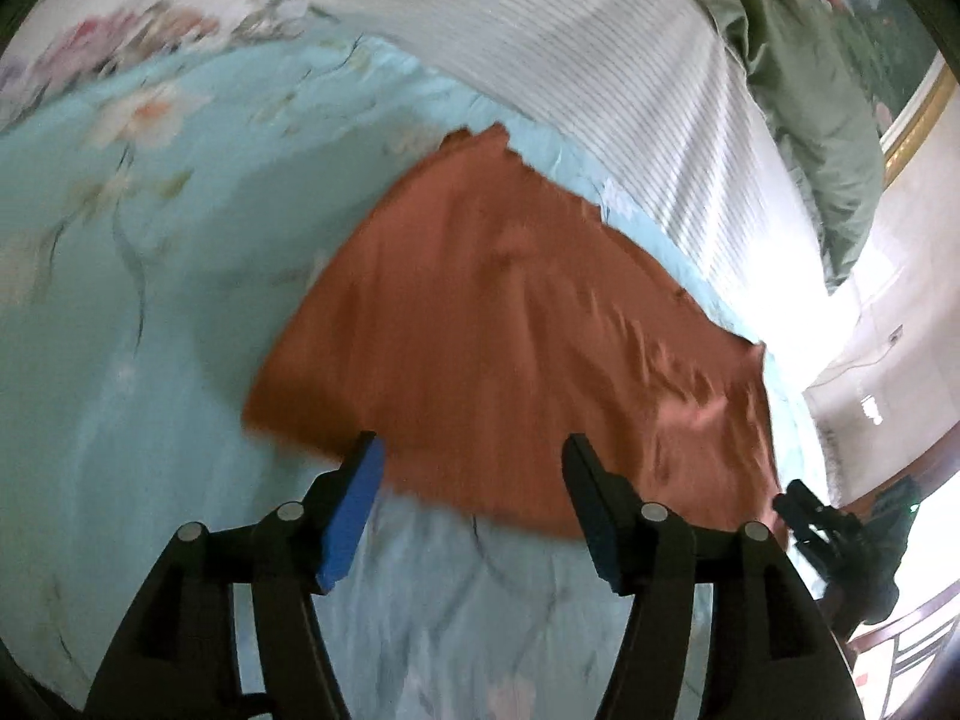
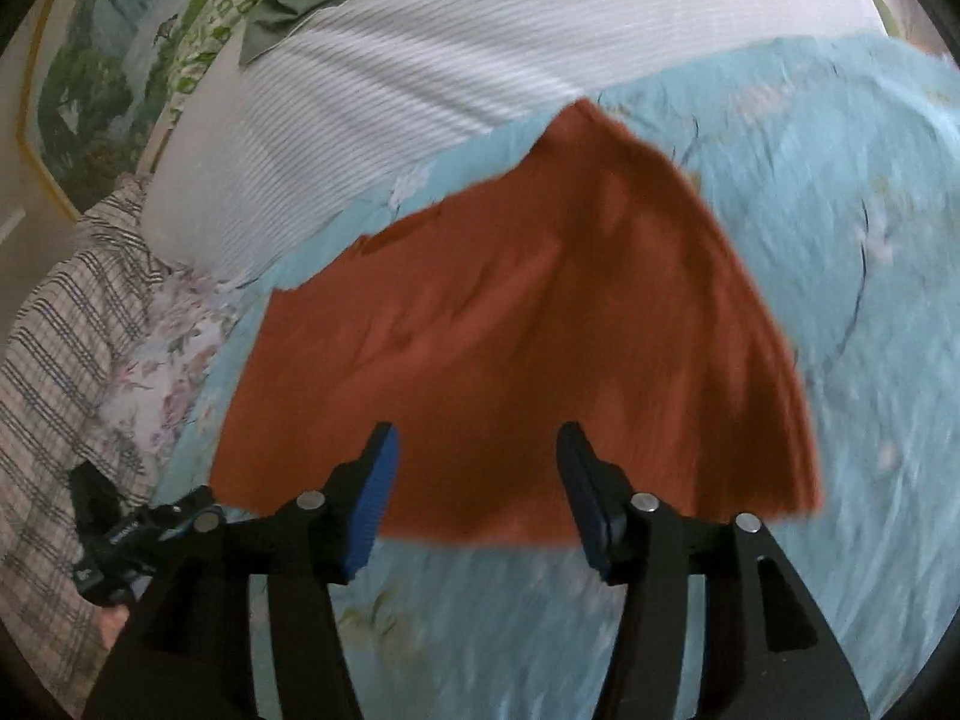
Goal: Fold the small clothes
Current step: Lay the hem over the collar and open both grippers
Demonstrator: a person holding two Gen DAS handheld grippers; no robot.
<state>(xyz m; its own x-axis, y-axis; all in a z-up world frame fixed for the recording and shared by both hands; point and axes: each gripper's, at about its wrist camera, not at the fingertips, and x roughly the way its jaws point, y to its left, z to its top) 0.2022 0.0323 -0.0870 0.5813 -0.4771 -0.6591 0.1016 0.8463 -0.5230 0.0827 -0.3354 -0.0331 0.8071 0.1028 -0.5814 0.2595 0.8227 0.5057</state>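
Rust-orange garment point(image 1: 510, 312) lies spread flat on the light blue floral bedspread point(image 1: 120, 300), its far edge near the white striped sheet point(image 1: 600, 60). Left tongs point(image 1: 471, 456): jaws apart, nothing gripped; the blue pads point(image 1: 351, 516) sit over the garment's near hem, with the cloth lying just ahead of and between the tips. Right tongs point(image 2: 477, 444): likewise parted and empty, tips over the near hem, most of the garment beyond them. Both views motion-blurred; pad contact with the cloth cannot be told.

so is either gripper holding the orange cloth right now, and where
Neither. Left gripper and right gripper both stand open; the orange cloth lies flat on the blue bedspread.
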